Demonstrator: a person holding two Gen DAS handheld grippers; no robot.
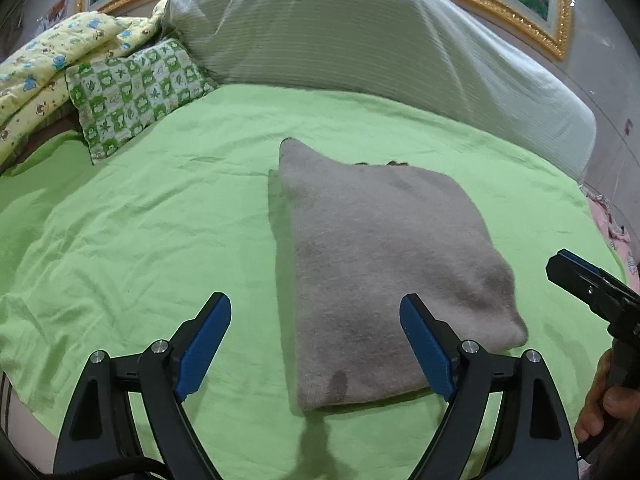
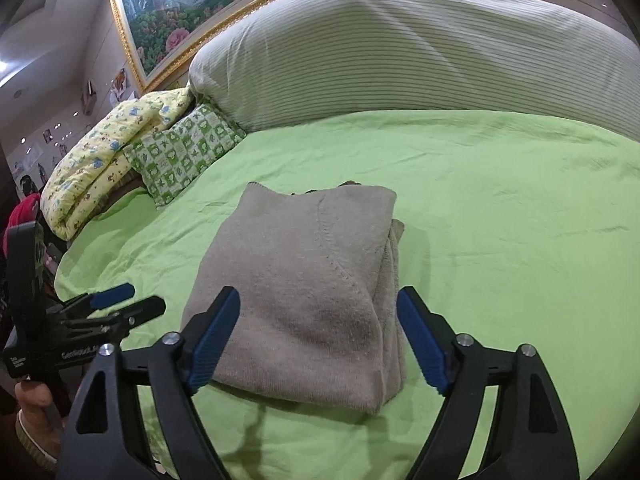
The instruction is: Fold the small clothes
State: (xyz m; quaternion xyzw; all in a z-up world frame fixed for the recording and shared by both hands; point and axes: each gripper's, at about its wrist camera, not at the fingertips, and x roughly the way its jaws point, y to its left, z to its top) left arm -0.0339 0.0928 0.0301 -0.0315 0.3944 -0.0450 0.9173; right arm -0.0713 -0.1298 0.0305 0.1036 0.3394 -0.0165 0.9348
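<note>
A grey knitted garment (image 1: 380,256) lies folded into a thick rectangle on the green bed sheet (image 1: 160,220). My left gripper (image 1: 315,300) hovers open over its near left edge, and the blue pads touch nothing. In the right wrist view the same garment (image 2: 304,280) shows its stacked layers along the right side. My right gripper (image 2: 318,294) is open above its near end, pads apart from the cloth. Each gripper appears in the other's view: the right gripper (image 1: 580,276) at the right edge, held by a hand (image 1: 600,400), and the left gripper (image 2: 120,300) at the far left.
A large striped white pillow (image 1: 340,28) lies along the head of the bed. A green-checked small pillow (image 1: 136,92) and a yellow printed quilt (image 1: 48,64) sit at the far left. A gold-framed picture (image 2: 192,12) hangs behind. Green sheet (image 2: 520,220) spreads right of the garment.
</note>
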